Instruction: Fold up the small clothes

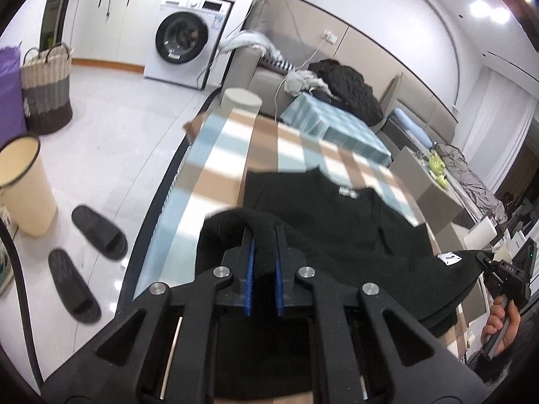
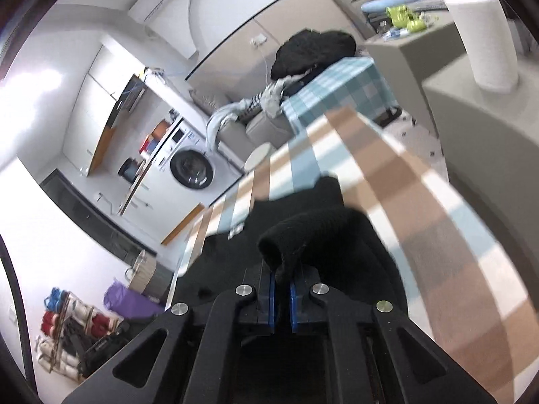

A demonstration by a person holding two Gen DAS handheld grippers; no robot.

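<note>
We see a black knitted garment [image 1: 337,222] lying across the middle of a table covered in a tan, white and pale-blue checked cloth [image 1: 215,168]. In the lower centre of the left wrist view, our left gripper [image 1: 264,252] has its blue-padded fingers [image 1: 248,269] closed tight on a bunched fold of the black knit, which rises clear of the cloth. In the lower centre of the right wrist view, our right gripper [image 2: 282,289] is likewise clamped on another raised edge of the same garment [image 2: 303,229]. At the far right edge of the left view, that right gripper [image 1: 485,257] shows small, pinching the garment's other corner beside a white label [image 1: 449,257], with a person's hand [image 1: 502,323] holding its handle.

We judge the step in hand to be carrying the near edge up and over toward the far edge. To do it well, we should keep both grips level with each other, hold the edge taut between them, and lay it down squarely so the fold lands without wrinkles.
</note>
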